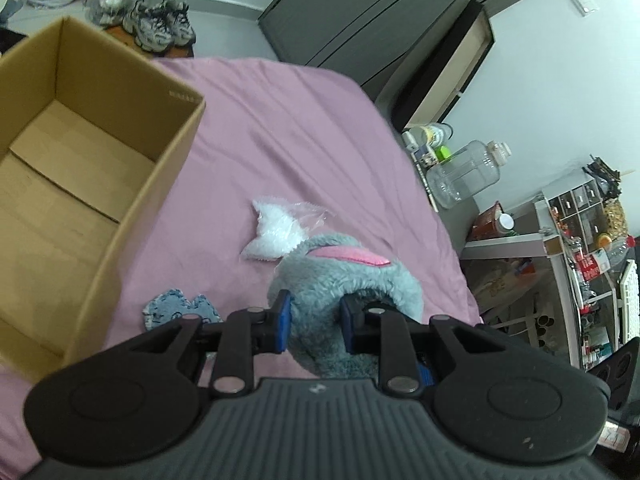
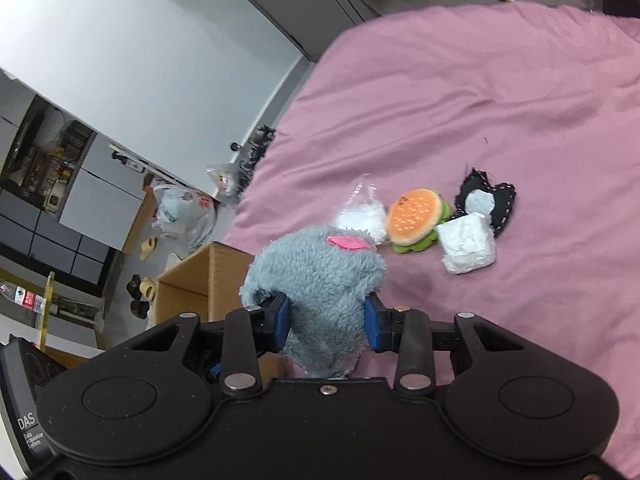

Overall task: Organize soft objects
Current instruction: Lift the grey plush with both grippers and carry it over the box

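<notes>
The left gripper [image 1: 314,322] and the right gripper [image 2: 326,326] were each clamped on the grey plush toy [image 1: 340,292], held between them above the pink bedsheet [image 1: 300,128]. The step in hand looked like carrying the plush to the cardboard box [image 1: 132,200], which stood open just left of the toy. Beyond the toy lay a white fluffy bag [image 1: 276,232], a burger plush [image 2: 416,216] and a white cube [image 2: 466,246]. Next, both grippers would need to swing over the box rim together and release.

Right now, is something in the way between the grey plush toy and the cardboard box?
Nothing visible blocks it. The grey plush toy, clamped by the left gripper and right gripper, sits beside the open cardboard box.
</notes>
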Action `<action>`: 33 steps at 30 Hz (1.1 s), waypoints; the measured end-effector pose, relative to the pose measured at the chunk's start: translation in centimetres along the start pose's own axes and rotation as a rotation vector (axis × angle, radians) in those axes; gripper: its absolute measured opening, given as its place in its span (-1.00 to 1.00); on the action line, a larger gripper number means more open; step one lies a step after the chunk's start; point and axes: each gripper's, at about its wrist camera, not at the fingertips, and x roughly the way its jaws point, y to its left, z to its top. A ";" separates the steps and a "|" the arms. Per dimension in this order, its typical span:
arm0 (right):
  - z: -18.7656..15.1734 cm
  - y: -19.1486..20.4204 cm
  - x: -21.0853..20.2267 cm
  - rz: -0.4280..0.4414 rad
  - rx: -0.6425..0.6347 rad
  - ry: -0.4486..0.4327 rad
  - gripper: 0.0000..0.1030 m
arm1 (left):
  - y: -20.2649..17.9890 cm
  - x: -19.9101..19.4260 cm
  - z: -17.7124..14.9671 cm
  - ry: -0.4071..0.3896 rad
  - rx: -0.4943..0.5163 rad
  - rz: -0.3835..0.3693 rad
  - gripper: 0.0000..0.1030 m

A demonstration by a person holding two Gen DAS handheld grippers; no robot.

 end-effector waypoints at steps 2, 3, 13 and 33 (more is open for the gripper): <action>-0.4 0.9 -0.5 0.004 -0.024 -0.012 -0.31 | 0.0 -0.9 0.1 -0.012 0.004 -0.004 -0.53; -0.6 1.3 -0.8 0.007 -0.039 -0.019 -0.31 | 0.0 -1.4 0.1 -0.018 0.006 -0.007 -0.53; -3.1 4.9 -1.6 0.076 -0.071 -0.061 -0.31 | 1.1 -6.1 0.9 -0.082 0.038 0.025 -0.53; -5.5 11.6 0.0 0.186 -0.154 -0.081 -0.31 | 5.4 -12.6 2.8 -0.200 0.031 0.064 -0.53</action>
